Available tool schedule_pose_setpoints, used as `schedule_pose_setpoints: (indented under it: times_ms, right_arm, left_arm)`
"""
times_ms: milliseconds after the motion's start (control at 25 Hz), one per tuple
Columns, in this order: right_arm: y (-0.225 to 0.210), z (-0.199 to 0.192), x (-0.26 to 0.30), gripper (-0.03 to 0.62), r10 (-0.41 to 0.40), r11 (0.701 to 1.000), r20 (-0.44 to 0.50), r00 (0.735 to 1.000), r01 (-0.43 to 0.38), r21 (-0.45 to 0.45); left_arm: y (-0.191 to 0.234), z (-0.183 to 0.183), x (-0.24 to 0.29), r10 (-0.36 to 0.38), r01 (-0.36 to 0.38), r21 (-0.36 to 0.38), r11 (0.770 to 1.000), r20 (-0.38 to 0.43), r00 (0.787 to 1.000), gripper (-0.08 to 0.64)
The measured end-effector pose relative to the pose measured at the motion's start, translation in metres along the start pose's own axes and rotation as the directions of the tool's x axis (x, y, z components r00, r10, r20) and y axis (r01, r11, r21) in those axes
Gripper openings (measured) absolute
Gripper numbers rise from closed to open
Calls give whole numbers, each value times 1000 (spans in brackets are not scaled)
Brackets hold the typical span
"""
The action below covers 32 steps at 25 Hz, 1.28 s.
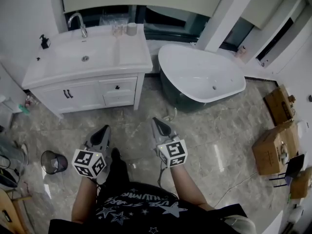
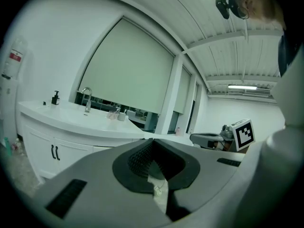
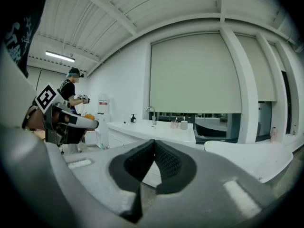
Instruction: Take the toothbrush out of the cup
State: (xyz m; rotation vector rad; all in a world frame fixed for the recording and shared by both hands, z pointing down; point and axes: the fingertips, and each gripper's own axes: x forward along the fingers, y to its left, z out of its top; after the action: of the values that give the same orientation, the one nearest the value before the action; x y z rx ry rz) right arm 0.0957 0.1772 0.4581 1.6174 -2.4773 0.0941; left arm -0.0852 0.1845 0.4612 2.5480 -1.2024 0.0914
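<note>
1. Head view: the left gripper [image 1: 106, 129] and the right gripper [image 1: 157, 122] are held over the floor, well apart from the sink counter [image 1: 131, 52]. Both are pressed together, and nothing is pinched.
2. A clear cup [image 1: 117, 29] and a white cup [image 1: 131, 29] are seen side by side at the back of the counter. A thin stick, likely the toothbrush [image 3: 175, 119], is seen standing in the clear cup.
3. The toothbrush is judged to be light, thin, stiff and a bit slippery. It is best pinched on the handle above the rim and lifted straight up, so the cup is not tipped.
</note>
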Motion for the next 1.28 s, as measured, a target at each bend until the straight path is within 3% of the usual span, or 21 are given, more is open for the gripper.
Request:
schedule_pose_setpoints:
  times_ms: [440, 840, 1000, 1280]
  right_arm:
    - [-18, 32, 121, 0, -58, 997, -17, 998, 59, 42]
    - [-7, 78, 222, 0, -53, 998, 20, 998, 52, 24]
    - [-10, 80, 243, 0, -68, 997, 28, 997, 67, 41]
    - [-41, 63, 254, 0, -124, 991, -8, 992, 125, 57]
  left_arm:
    - [107, 55, 67, -38, 38, -24, 999, -5, 999, 6]
    - [184, 111, 102, -63, 63, -1, 998, 59, 996, 6]
    - [204, 115, 114, -69, 68, 24, 997, 51, 996, 6]
    - [227, 103, 151, -75, 75, -24, 997, 1, 997, 6]
